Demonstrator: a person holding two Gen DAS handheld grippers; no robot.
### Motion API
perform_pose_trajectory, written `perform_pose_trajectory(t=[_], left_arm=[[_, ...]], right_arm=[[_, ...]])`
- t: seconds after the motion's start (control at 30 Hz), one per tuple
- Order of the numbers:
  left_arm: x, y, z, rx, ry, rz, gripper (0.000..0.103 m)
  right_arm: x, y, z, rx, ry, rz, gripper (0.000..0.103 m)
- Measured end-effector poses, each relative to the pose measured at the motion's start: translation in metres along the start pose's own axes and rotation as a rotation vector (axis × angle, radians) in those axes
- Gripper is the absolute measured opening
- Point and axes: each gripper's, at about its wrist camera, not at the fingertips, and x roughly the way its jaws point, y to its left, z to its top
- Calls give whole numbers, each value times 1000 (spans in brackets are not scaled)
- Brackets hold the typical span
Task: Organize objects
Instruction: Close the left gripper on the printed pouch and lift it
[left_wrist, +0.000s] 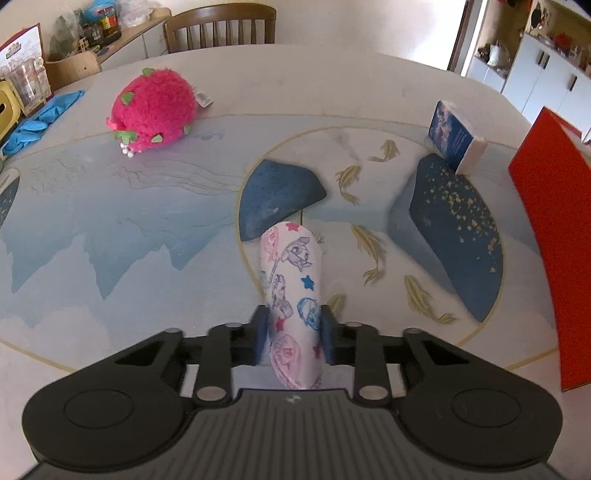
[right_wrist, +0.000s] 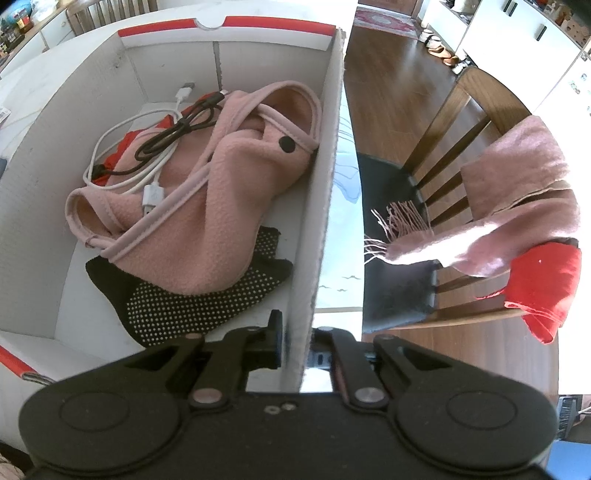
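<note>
The left gripper (left_wrist: 295, 334) is closed on a patterned pouch (left_wrist: 291, 295), a pad on each flank of its lower half; the pouch sits on the printed table (left_wrist: 147, 221), near the middle. The right gripper (right_wrist: 295, 343) is clamped on the side wall of a white cardboard box (right_wrist: 325, 184), one jaw inside and one outside. The box, at the table's edge, holds a pink fleece (right_wrist: 207, 192), cables (right_wrist: 155, 147) and a dotted black sock (right_wrist: 192, 302).

The step in hand appears to be lifting the pouch for transfer to the box. Done well, the grip stays square across the narrow width, the lift goes straight up, and the right hand steadies the wall while the pouch clears the rim.

The pouch's long axis runs away from the camera, in line with the fingers; its rounded far end points toward the dark blue patch (left_wrist: 277, 195) printed on the table. A pink plush toy (left_wrist: 155, 110) and a book (left_wrist: 456, 136) lie well apart from it.
</note>
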Motion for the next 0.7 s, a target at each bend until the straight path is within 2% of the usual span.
perform_pose_trajectory(t=[0.3, 0.5, 0.7], left_arm=[[-25, -18, 13, 9, -43, -65, 21], [-47, -46, 27, 49, -72, -153, 21], [-65, -86, 39, 136, -91, -252, 21]], right_arm=[[-1, -1, -2, 6, -10, 12, 4], [-3, -2, -3, 9, -15, 20, 4], [-3, -3, -4, 13, -19, 28, 4]])
